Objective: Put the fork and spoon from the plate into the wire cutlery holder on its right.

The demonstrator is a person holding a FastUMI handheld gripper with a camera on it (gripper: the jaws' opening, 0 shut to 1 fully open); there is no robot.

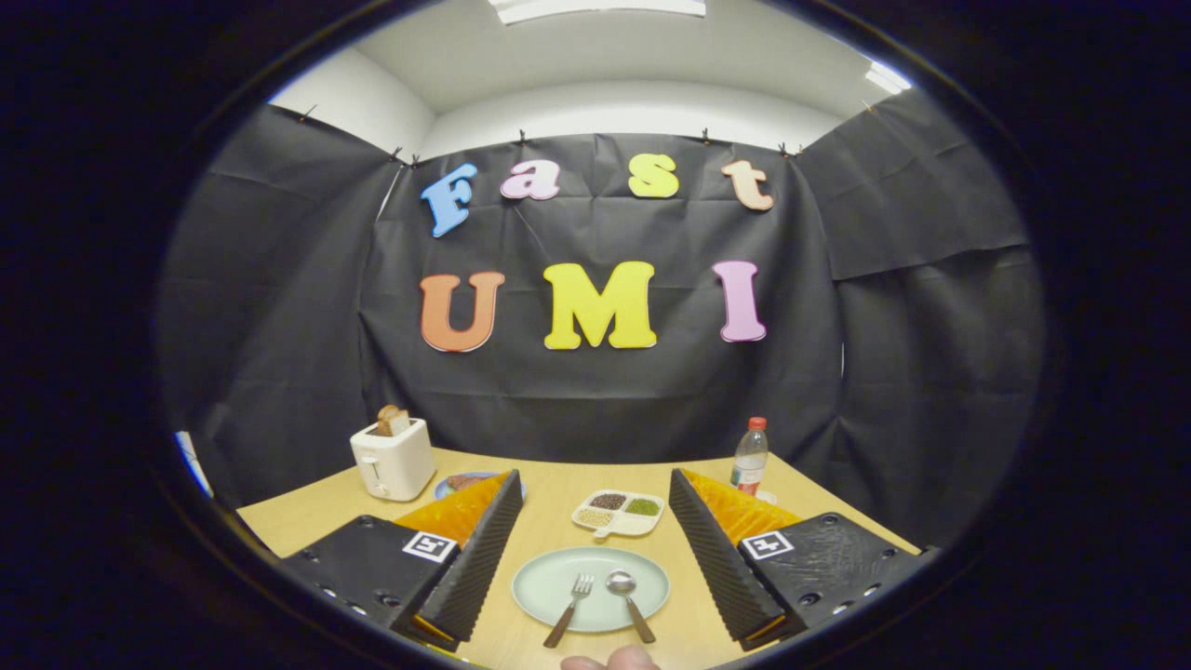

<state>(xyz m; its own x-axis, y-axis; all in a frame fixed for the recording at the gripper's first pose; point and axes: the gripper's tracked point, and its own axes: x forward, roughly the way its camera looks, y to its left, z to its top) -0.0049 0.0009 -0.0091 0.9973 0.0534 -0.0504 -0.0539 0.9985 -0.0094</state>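
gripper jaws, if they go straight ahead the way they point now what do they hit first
Probably the pale green plate, which lies between the open jaws of the gripper with the fork and spoon on it. Beyond it sits the divided snack tray. Depth is unclear.

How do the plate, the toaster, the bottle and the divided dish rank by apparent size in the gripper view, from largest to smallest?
1. Plate, between the open tongs, nearest the camera, which flatters it.
2. Toaster, farther back.
3. Divided dish and bottle: too alike to rank; the dish is wider, the bottle taller.
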